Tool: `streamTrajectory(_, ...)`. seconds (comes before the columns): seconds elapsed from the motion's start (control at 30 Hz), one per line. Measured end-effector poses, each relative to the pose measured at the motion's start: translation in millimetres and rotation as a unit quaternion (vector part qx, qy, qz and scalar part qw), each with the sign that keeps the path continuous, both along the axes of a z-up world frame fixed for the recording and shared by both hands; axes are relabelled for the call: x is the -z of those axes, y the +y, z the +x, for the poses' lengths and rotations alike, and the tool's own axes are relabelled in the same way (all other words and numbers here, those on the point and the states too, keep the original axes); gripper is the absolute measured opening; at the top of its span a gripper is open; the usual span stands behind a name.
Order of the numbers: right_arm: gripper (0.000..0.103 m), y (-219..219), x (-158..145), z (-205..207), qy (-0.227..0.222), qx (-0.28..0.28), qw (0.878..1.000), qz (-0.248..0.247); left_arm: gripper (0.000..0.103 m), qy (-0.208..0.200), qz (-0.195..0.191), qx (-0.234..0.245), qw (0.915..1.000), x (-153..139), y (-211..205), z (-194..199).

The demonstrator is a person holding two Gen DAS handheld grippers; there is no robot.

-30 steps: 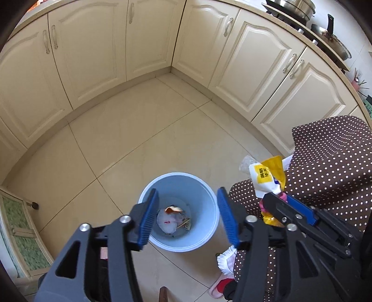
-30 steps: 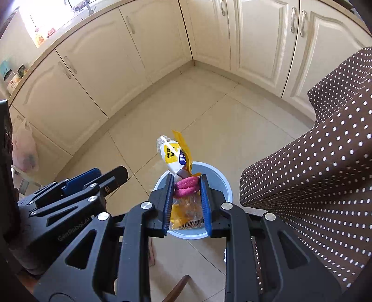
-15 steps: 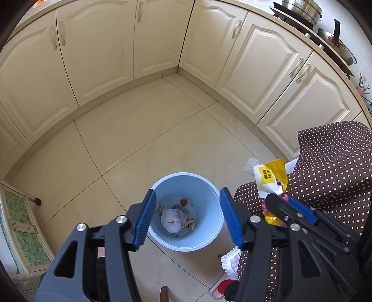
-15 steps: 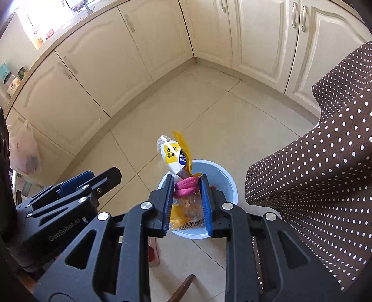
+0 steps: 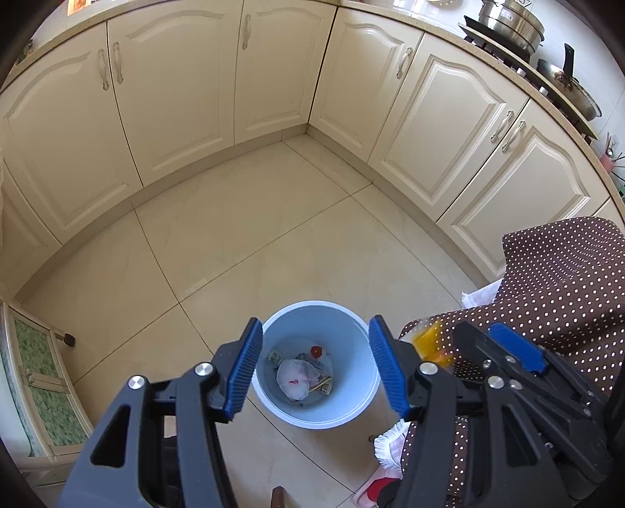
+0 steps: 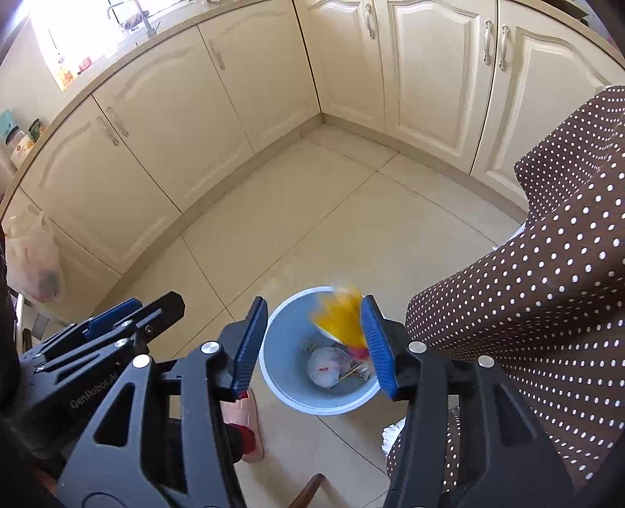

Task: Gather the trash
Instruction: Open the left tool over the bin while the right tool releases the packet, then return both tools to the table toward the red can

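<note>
A light blue bin [image 5: 353, 406] stands on the tiled floor below both grippers, with a white crumpled bag [image 5: 297, 377] and scraps inside. It also shows in the right wrist view [image 6: 281, 351]. My left gripper [image 5: 316, 367] is open and empty above the bin. My right gripper [image 6: 314, 347] is open above the bin. A yellow wrapper [image 6: 340, 320], blurred, hangs loose against the right finger's pad over the bin's far rim. A bit of the yellow wrapper [image 5: 427, 344] shows in the left wrist view beside the right gripper.
Cream cabinets [image 5: 273, 78] line the far walls. A brown polka-dot cloth [image 6: 547, 293] hangs at the right. A pink slipper [image 6: 250, 426] lies left of the bin. A plastic bag [image 6: 33, 262] hangs at far left. Pots [image 5: 508, 23] stand on the stove.
My right gripper has opened and let go of the yellow wrapper, which now drops blurred over the bin. My left gripper stays open above the bin.
</note>
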State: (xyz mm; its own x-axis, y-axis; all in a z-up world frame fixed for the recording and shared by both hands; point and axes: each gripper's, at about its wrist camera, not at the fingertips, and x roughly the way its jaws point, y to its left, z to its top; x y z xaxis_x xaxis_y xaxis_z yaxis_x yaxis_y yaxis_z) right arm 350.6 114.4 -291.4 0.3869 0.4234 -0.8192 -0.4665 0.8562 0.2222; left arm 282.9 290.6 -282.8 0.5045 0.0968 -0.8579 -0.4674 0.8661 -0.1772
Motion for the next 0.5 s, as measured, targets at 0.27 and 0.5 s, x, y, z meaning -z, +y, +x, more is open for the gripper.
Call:
streamTrajectory(0.27, 0.050, -15.4, -24.2, -8.5, -0.017, 0.006, 1.000, 0.014, 0.056, -0.014, 0.016, 0.012, 0.9997, -19.3, -15.3, -6.0)
streamTrajectory(0.5, 0.050, -39.6, -58.2, -26.2, -0.050, 0.013, 0.998, 0.023, 0.056, -0.037, 0.028, 0.023, 0.9986, -47.8, -32.5, -19.6)
